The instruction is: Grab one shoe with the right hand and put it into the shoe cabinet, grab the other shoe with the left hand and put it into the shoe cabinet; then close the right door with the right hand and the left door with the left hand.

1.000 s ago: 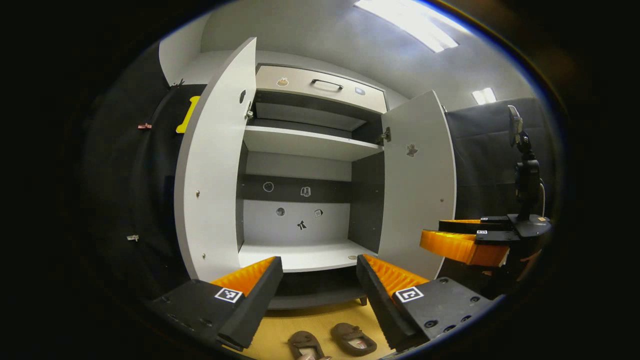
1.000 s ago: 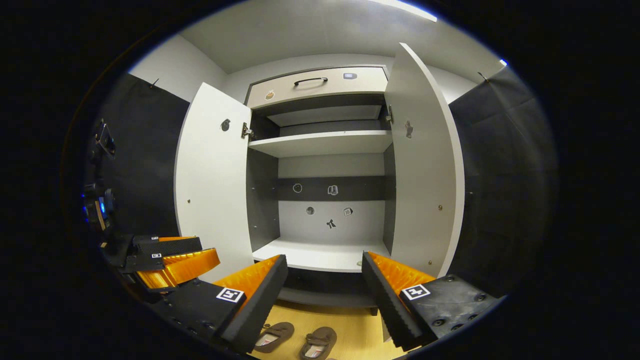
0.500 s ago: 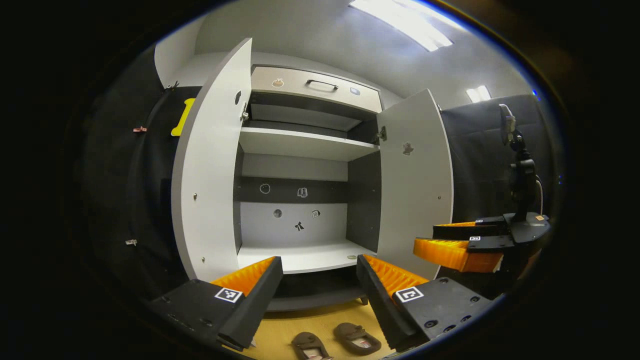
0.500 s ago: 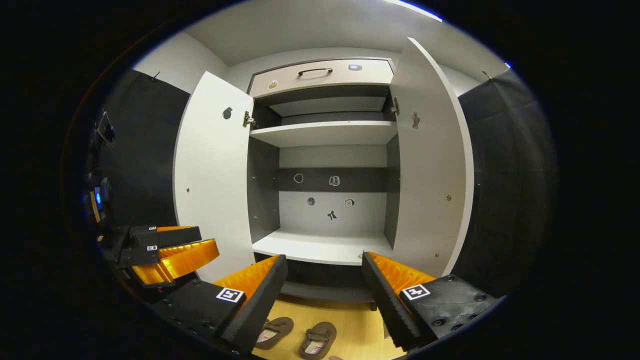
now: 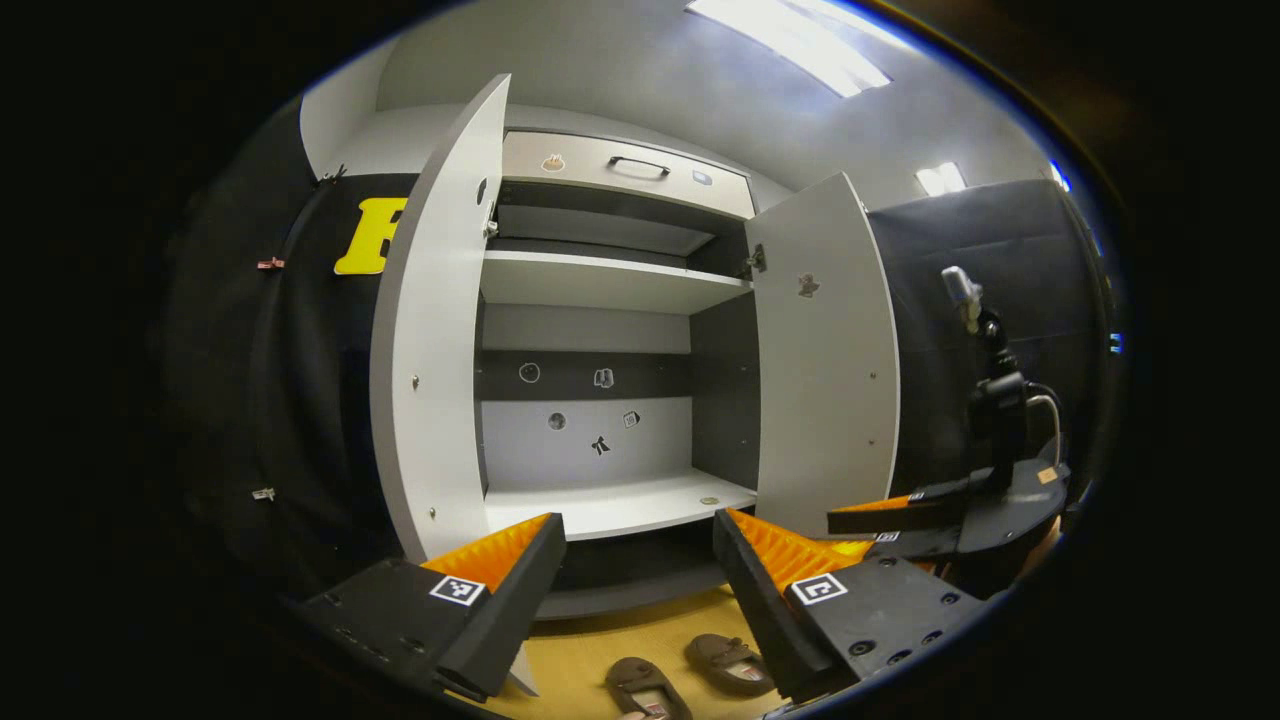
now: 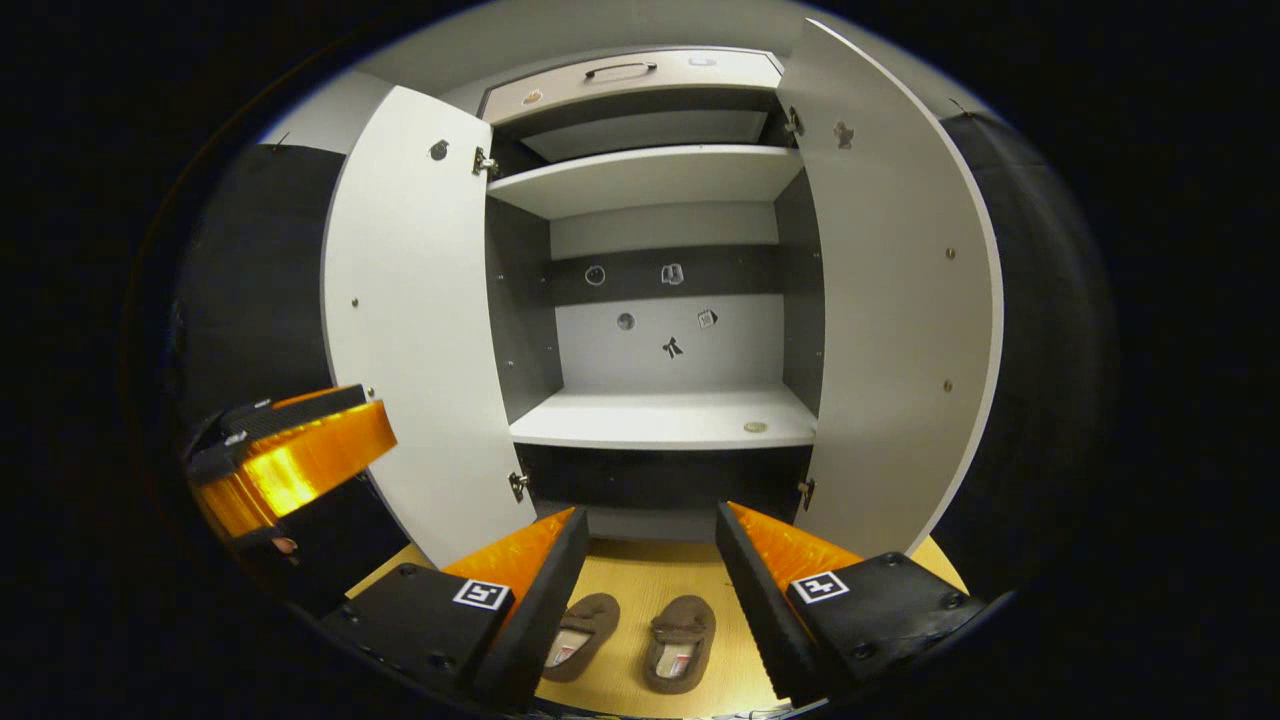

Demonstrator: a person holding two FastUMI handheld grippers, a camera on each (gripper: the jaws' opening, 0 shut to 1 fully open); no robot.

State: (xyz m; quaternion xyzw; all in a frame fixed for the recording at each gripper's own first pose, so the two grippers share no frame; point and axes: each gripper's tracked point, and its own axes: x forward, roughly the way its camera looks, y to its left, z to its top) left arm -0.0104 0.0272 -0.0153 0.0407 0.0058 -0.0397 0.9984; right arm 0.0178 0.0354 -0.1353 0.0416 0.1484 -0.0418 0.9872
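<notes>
The right claw (image 6: 650,560) is seen released in the right gripper view, its two fingers spread wide with nothing between them. Directly beyond the fingers, two brown shoes are found side by side on the yellowish wooden floor (image 6: 640,575), toes toward the cabinet: the left shoe (image 6: 583,636) partly hidden behind the claw's left finger, the right shoe (image 6: 681,643) lying free in the gap. Neither shoe is touched by the claw.

The left claw (image 5: 640,575) is likewise noted as released in the left gripper view, fingers apart and empty. The same pair of shoes is observed low in that view, on the floor just past the fingers.

The left claw is also recorded at the left edge of the right gripper view, well apart from the shoes; the right claw is recorded at the right of the left gripper view, beside the open door.

The shoe cabinet (image 6: 660,420) stands just behind the shoes. Both doors are open: the left door (image 6: 410,330) and the right door (image 6: 890,320) are swung outward. The lower shelf (image 6: 650,418) is bare of shoes; a small round object (image 6: 755,427) rests near its right front. An upper shelf (image 6: 640,175) and a drawer with a dark handle (image 6: 620,69) are noted above. Small stickers are seen on the back panel (image 6: 650,350)
</notes>
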